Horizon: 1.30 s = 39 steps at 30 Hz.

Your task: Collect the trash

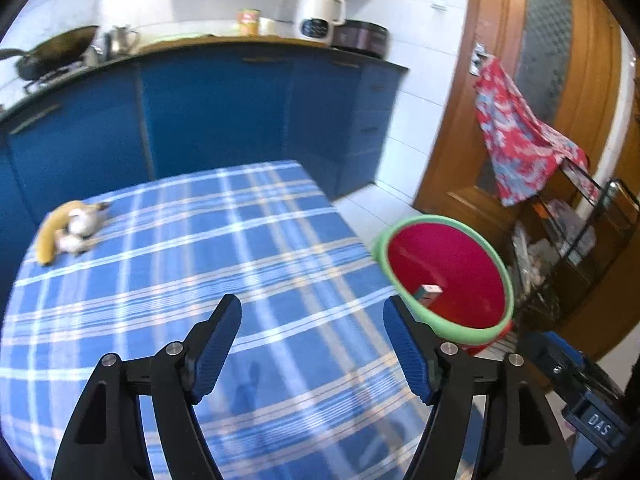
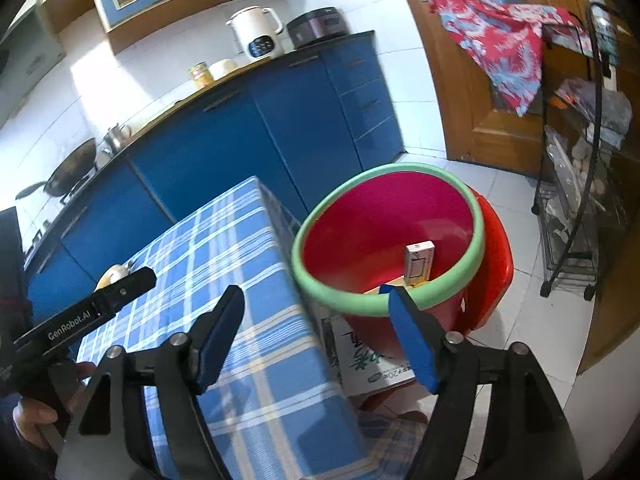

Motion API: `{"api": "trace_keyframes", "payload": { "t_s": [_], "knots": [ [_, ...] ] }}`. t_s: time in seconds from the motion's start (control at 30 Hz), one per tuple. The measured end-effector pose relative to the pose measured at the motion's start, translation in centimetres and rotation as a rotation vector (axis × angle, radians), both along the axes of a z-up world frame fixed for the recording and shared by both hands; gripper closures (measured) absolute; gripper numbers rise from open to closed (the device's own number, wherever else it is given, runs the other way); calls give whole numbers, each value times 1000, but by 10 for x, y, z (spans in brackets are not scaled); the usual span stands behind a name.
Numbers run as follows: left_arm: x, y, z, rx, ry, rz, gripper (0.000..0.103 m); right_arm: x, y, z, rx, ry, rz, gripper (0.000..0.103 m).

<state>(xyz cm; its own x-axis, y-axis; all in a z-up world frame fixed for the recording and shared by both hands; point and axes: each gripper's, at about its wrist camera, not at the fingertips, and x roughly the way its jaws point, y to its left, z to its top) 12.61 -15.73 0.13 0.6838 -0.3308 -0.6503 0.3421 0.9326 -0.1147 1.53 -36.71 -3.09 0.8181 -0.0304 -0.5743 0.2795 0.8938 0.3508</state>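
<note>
A red basin with a green rim (image 2: 384, 304) (image 1: 504, 268) stands beside the table's right edge, on a red stool. A small white box (image 2: 419, 261) (image 1: 429, 292) stands inside it, with a yellowish piece next to it. On the blue plaid tablecloth (image 1: 240, 248) a banana peel (image 1: 56, 226) and crumpled white scraps (image 1: 82, 228) lie at the far left. My left gripper (image 1: 312, 312) hangs open over the cloth with nothing between its fingers. My right gripper (image 2: 316, 300) is open and empty, between the table edge and the basin. The left gripper's body (image 2: 92, 312) shows in the right wrist view.
Blue kitchen cabinets (image 1: 224, 112) with a kettle (image 1: 318, 14), a cooker and a wok stand behind the table. A wooden door (image 1: 560, 80) with a red patterned cloth (image 1: 516, 136) is at the right, with a black wire rack (image 2: 580, 208) beside it. A cardboard box (image 2: 372, 364) sits under the basin.
</note>
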Motion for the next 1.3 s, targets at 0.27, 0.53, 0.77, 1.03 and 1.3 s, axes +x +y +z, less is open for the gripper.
{"api": "trace_keyframes", "payload": {
  "t_s": [0.27, 0.53, 0.77, 1.03, 1.3],
  "knots": [
    [-31, 44, 14, 8, -42, 124, 28, -13, 37, 20, -57, -44, 72, 17],
    [-55, 65, 23, 20, -70, 188, 28, -25, 63, 31, -86, -71, 123, 16],
    [-72, 76, 35, 6, -112, 224, 27, -33, 75, 41, -104, -93, 150, 16],
    [-80, 85, 39, -9, -121, 248, 27, -38, 80, 46, -111, -107, 164, 16],
    [-82, 91, 40, -23, -123, 270, 27, -38, 82, 46, -110, -105, 168, 16]
  ]
}}
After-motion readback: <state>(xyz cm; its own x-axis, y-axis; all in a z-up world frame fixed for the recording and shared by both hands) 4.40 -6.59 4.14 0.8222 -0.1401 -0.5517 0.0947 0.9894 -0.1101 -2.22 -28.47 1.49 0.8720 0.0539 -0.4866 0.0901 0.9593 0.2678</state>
